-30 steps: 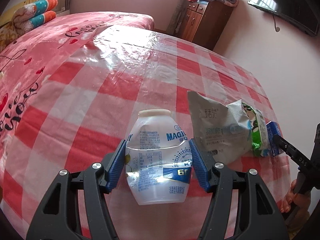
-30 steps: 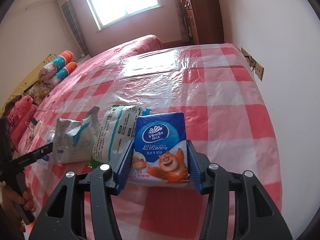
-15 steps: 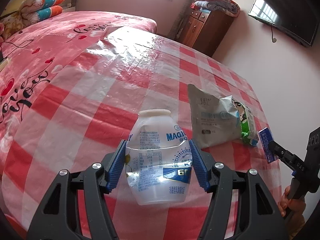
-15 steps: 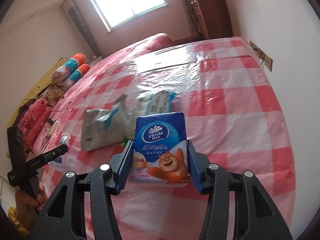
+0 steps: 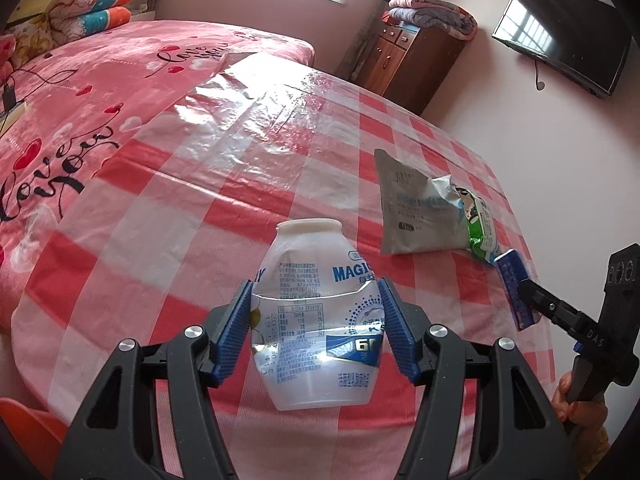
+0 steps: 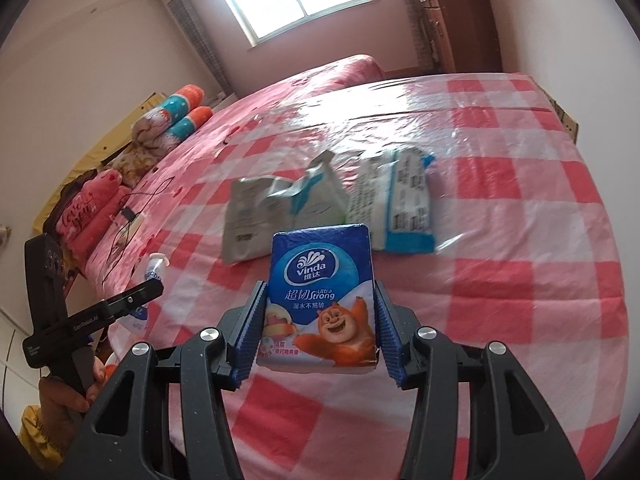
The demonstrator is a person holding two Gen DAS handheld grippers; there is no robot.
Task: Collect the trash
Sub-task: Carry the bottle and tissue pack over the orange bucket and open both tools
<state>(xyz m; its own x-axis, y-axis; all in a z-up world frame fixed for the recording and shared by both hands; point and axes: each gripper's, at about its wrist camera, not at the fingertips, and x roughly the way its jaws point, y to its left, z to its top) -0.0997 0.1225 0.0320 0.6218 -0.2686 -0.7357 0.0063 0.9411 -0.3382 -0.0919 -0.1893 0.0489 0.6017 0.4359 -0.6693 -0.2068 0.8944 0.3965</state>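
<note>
A: The bottle is what worries me. It is a squat plastic one with a white cap and a blue label, already creased across the middle, clamped between the pads of the left gripper and held up clear of the bed.

B: So what could go wrong?

A: A thin, dented wall gives under the squeeze. If it buckles further, I think it could slip out of the pads and fall onto the bed or past its edge.

B: And the other side?

A: The right gripper is clenched on a tissue pack, blue with a cartoon bear, gripped by its 2 long sides near the bottom. Most of the pack stands above the pads. It is soft, so a quick swing could let it tilt or slide out.

B: What remains on the bed?

A: 2 bags lie side by side on the checked plastic sheet: a grey bag, torn open, and a snack bag touching it. The right wrist view is blurred there, so I cannot read them.

B: Any risk between the hands?

A: They are near each other; each gripper shows at the edge of the other's view. Both are full, so neither can pick up the bags until it unloads. I see no bin in either view, so where to drop them is open.
</note>
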